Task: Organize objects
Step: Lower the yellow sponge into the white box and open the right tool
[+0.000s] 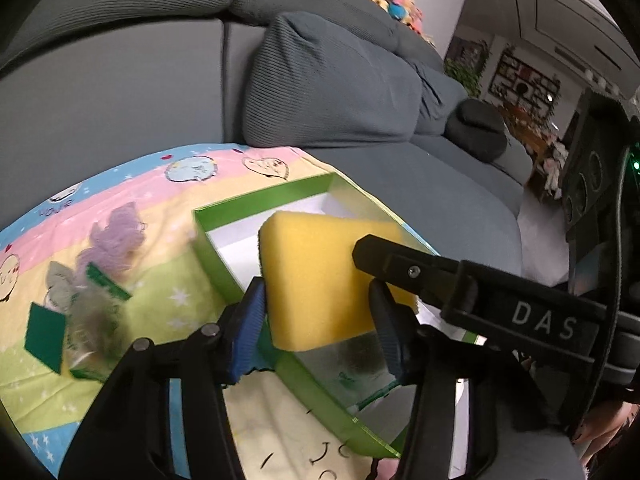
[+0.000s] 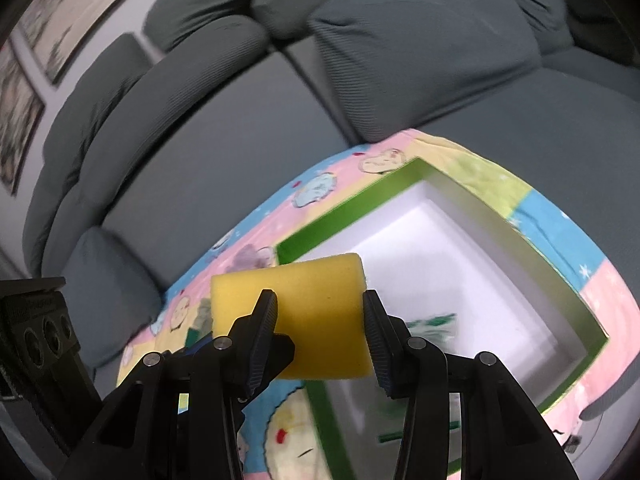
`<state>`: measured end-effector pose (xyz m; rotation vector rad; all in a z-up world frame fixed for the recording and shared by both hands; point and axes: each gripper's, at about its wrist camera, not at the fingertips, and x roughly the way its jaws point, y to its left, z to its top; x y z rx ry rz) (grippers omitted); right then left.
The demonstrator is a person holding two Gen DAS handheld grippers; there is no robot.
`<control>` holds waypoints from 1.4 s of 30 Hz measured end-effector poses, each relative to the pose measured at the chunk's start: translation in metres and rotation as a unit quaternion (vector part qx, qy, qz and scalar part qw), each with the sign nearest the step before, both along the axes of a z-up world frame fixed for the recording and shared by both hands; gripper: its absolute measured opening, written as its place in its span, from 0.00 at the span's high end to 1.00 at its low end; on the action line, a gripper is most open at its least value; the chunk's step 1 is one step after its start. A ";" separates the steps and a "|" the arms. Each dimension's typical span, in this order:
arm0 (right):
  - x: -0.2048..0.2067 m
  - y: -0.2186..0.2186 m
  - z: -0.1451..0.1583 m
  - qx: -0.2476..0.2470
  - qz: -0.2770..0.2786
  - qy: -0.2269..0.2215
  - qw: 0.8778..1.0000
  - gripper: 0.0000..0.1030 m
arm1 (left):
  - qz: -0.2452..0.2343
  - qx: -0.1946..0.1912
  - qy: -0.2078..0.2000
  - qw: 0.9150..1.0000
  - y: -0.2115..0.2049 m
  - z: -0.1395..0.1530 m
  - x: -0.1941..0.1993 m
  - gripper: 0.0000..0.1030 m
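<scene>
Yellow foam fills the centre of both wrist views. In the left wrist view I see my left gripper [image 1: 320, 312] with its blue-padded fingers [image 1: 250, 304] against the sides of a yellow sponge [image 1: 320, 276]; the pads press on the foam, so I read it as clenched on the sponge. My right gripper [image 1: 472, 292] crosses in from the right edge of that frame, its black finger lying over the sponge's upper right corner.

In the right wrist view, the right gripper [image 2: 320, 320] also has a yellow sponge [image 2: 296, 312] between its black fingers [image 2: 266, 320], pads against both sides: grasping it.

Green-walled box [image 1: 224, 256] with a white floor sits just behind and beneath the sponge, centre frame, on a pastel cartoon-print cloth [image 1: 120, 208] spread over a grey sofa [image 1: 120, 92]. Lower left of the left view: blurred scouring pads and bagged items [image 1: 88, 304] lying on the cloth, beside the box. Grey cushion [image 1: 332, 84] upper centre.
</scene>
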<state>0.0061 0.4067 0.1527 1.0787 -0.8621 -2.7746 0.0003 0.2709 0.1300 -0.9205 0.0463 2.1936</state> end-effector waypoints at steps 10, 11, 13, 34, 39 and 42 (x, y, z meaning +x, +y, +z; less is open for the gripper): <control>0.002 0.031 -0.020 -0.017 -0.048 -0.021 0.998 0.60 | -0.028 -0.013 -0.010 0.999 0.032 -0.018 -0.004 0.52; 0.002 0.032 -0.021 -0.017 -0.051 -0.023 0.998 0.60 | -0.029 -0.013 -0.015 0.999 0.034 -0.020 -0.006 0.52; 0.001 0.036 -0.026 -0.020 -0.057 -0.031 0.998 0.61 | -0.030 -0.015 -0.022 0.999 0.037 -0.025 -0.008 0.52; 0.000 0.055 -0.051 -0.017 -0.108 -0.083 0.991 0.61 | -0.036 -0.010 -0.071 0.997 0.050 -0.042 -0.007 0.52; 0.003 0.061 -0.054 -0.019 -0.123 -0.087 0.988 0.61 | -0.032 -0.011 -0.063 0.997 0.043 -0.037 -0.004 0.51; 0.005 0.059 -0.051 -0.019 -0.123 -0.084 0.989 0.61 | -0.029 -0.010 -0.061 0.998 0.039 -0.033 -0.003 0.51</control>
